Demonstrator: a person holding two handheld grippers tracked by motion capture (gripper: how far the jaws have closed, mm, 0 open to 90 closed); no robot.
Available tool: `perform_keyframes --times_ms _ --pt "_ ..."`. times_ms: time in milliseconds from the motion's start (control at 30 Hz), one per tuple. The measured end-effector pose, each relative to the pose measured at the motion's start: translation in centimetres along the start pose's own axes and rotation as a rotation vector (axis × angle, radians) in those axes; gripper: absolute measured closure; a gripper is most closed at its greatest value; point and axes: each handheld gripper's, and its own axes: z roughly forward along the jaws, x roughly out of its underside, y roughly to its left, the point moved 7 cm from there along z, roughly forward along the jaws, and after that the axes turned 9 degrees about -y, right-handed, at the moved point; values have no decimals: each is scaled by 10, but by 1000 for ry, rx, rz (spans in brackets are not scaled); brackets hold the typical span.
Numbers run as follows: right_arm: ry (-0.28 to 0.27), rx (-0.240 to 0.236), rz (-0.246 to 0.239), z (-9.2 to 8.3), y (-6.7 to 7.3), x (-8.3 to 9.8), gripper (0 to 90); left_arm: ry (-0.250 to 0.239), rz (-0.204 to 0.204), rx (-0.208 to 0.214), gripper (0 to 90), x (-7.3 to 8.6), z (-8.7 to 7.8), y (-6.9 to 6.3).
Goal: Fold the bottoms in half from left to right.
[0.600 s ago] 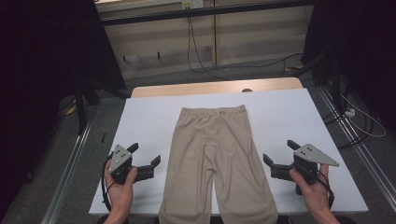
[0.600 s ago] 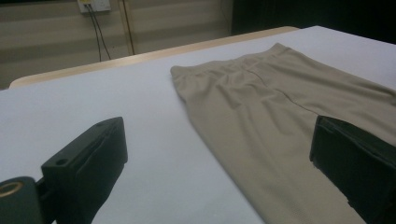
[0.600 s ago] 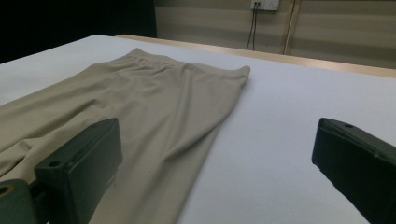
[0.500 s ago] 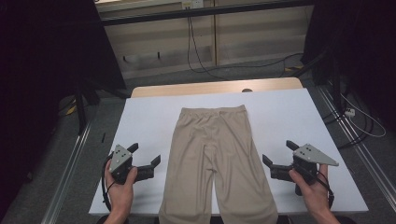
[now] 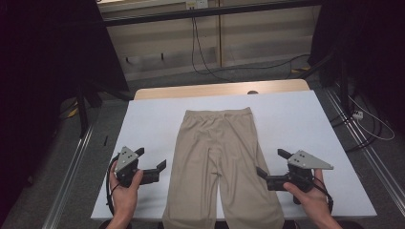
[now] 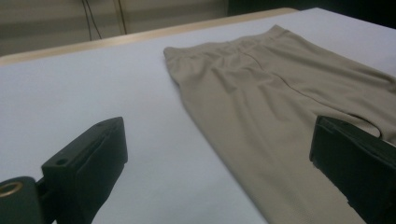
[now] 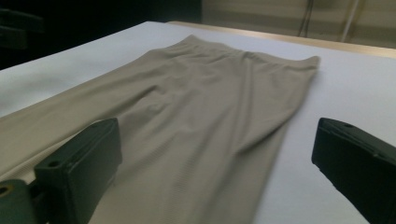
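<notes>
Pants lie flat in the middle of the white table, waist toward the top of the high view, legs running off the bottom edge. Almost nothing has changed since a moment ago — both hands sit where they were, low in the frame. The left gripper waits just beside the left leg, jaws wide apart with nothing between them. The right gripper is the same, at the right leg's edge — maybe just over the cloth, hard to tell. So no grab has begun; the work has probably yet to start.
</notes>
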Motion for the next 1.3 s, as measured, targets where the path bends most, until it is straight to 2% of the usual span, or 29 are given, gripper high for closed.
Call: perform_keyframes --times_ms 33,100,133,200,300,333,367,433,533,567,600,633,667,767,800,833,867,1000,1033,1067,1100,1167,1200,1233,1267,1300 --pt "5 -9 -8 2 3 0 9 0 -5 11 44 -1 3 -3" --pt "17 12 -25 7 9 0 20 10 4 25 43 -1 5 -4" --pt "30 10 -27 11 14 0 25 11 16 48 44 -3 11 -11" --pt "43 -31 -7 18 24 0 24 14 27 77 44 -8 18 -15" --pt "71 -64 -47 29 37 1 25 1 38 75 55 -13 26 -15" --pt "77 -83 -44 34 43 0 31 -16 59 65 59 -20 35 -12" --pt "84 -95 -39 39 47 -1 39 -17 65 78 63 -24 39 -11" --pt "104 -125 -40 48 57 -2 51 -1 61 100 67 -29 49 -7" --pt "158 -189 -55 60 73 -3 84 4 62 104 68 -35 63 -1" --pt "170 -202 -69 65 78 -3 89 4 62 104 68 -35 63 -1" --pt "176 -208 -75 70 84 -4 90 24 8 129 70 -39 74 3" --pt "185 -214 -75 73 87 -4 93 25 -40 133 70 -41 80 5" --pt "205 -230 -79 78 93 -4 96 28 -63 131 70 -42 85 7" --pt "232 -258 -106 87 104 -5 133 26 -42 136 66 -46 94 10" --pt "238 -269 -114 92 109 -7 137 29 -3 152 63 -49 104 12" --pt "245 -273 -115 95 111 -8 137 29 -3 152 64 -49 104 12" --pt "258 -285 -116 99 117 -10 144 54 19 153 65 -50 112 14" --pt "301 -337 -79 114 138 -9 165 45 9 141 65 -54 123 16" --pt "301 -337 -79 114 138 -9 165 45 9 141 65 -54 123 16" --pt "329 -365 -74 121 149 -6 197 53 7 138 65 -54 128 16" --pt "343 -366 -76 124 153 -4 200 65 13 137 65 -54 130 16" --pt "367 -375 -103 131 162 0 197 45 6 136 65 -57 134 17" --pt "371 -374 -137 136 167 1 189 39 -1 138 64 -58 136 18" --pt "368 -359 -152 139 170 1 167 39 -1 138 65 -58 136 18" --pt "372 -321 -170 145 173 2 143 38 -28 135 65 -58 142 19" --pt "372 -321 -170 145 173 2 143 38 -28 135 65 -58 142 19"
